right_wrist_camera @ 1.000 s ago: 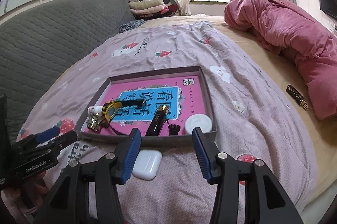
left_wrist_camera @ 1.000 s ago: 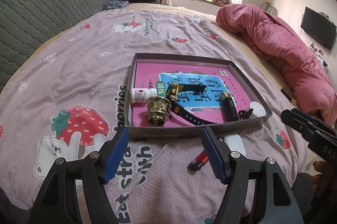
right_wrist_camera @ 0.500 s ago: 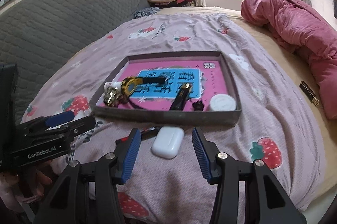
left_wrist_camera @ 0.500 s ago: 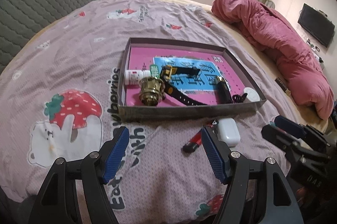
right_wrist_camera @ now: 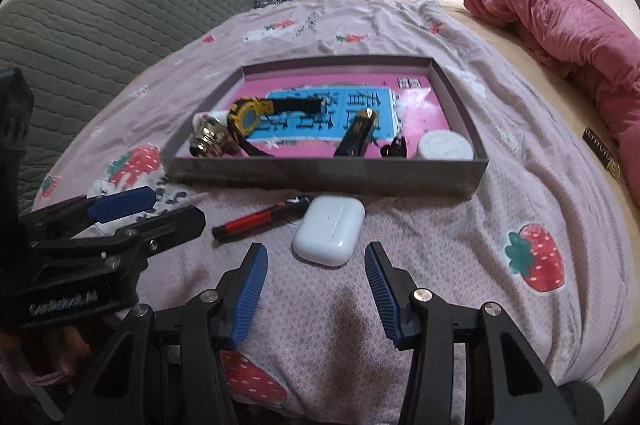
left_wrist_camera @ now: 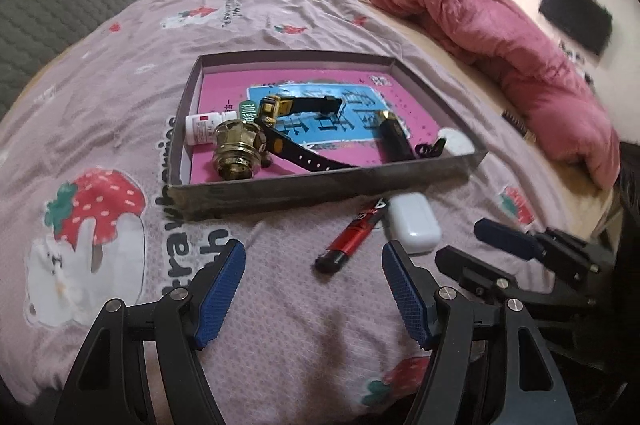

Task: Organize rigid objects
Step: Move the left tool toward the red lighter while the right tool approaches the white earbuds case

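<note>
Bedspread (left_wrist_camera: 280, 305) with strawberry prints lies under everything we see. On it sits our shallow grey tray (left_wrist_camera: 320, 191), holding a brass knob (left_wrist_camera: 236, 155), a small white bottle (left_wrist_camera: 204, 129), a yellow watch (left_wrist_camera: 276, 109) with a black strap, a black lighter (left_wrist_camera: 394, 137) and a round white tin (right_wrist_camera: 444, 147). Just outside the tray's near wall lie a red and black pen (left_wrist_camera: 352, 237) and a white earbud case (right_wrist_camera: 330, 229), side by side and touching at the pen's far end. Our left gripper (left_wrist_camera: 314, 289) hangs above the bedspread near the pen, jaws wide apart and empty. Our right gripper (right_wrist_camera: 316, 285) points at the case, jaws apart, nothing between them.
</note>
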{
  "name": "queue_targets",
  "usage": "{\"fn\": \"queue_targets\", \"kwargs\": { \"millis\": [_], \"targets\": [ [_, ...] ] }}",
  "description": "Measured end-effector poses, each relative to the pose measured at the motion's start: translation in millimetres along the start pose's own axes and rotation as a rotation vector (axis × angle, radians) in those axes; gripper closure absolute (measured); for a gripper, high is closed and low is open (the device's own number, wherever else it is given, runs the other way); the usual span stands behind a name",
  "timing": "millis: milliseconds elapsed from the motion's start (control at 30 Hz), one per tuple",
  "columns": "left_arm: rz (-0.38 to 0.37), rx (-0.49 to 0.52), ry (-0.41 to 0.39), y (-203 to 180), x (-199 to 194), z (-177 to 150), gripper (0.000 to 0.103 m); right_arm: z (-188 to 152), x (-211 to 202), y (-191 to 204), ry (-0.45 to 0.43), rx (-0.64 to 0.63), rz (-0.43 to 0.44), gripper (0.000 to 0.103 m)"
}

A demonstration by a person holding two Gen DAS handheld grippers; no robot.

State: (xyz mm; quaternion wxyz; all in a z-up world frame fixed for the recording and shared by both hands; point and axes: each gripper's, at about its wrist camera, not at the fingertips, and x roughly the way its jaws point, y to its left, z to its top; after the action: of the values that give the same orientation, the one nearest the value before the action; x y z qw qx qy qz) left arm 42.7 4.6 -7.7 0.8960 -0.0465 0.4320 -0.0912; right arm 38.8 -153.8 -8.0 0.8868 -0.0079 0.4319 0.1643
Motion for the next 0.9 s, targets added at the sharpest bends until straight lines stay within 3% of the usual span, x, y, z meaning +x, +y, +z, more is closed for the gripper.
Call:
{"fn": "queue_targets", "kwargs": {
  "millis": [233,500,533,600,700,900],
  "targets": [
    [0.009,0.149,0.037,-7,27,2,0.03,-1,18,-4,0.03,-0.013,-0.025,0.053],
    [-0.013,0.221,0.077,-8,56,9,0.032,3,25,-1,0.05,-0.051,-0.026,0.053],
    [-0.013,0.23,0.083,-8,59,9,0.034,4,26,1,0.052,-0.061,-0.024,0.053],
    [-0.012,0.25,0.091,-9,65,11,0.052,6,28,4,0.058,-0.067,-0.015,0.053],
    [-0.007,0.278,0.089,-9,67,14,0.068,9,36,9,0.073,-0.071,-0.018,0.053],
    [-0.037,0.276,0.099,-3,69,18,0.071,9,52,12,0.096,-0.044,-0.058,0.044]
  ]
}}
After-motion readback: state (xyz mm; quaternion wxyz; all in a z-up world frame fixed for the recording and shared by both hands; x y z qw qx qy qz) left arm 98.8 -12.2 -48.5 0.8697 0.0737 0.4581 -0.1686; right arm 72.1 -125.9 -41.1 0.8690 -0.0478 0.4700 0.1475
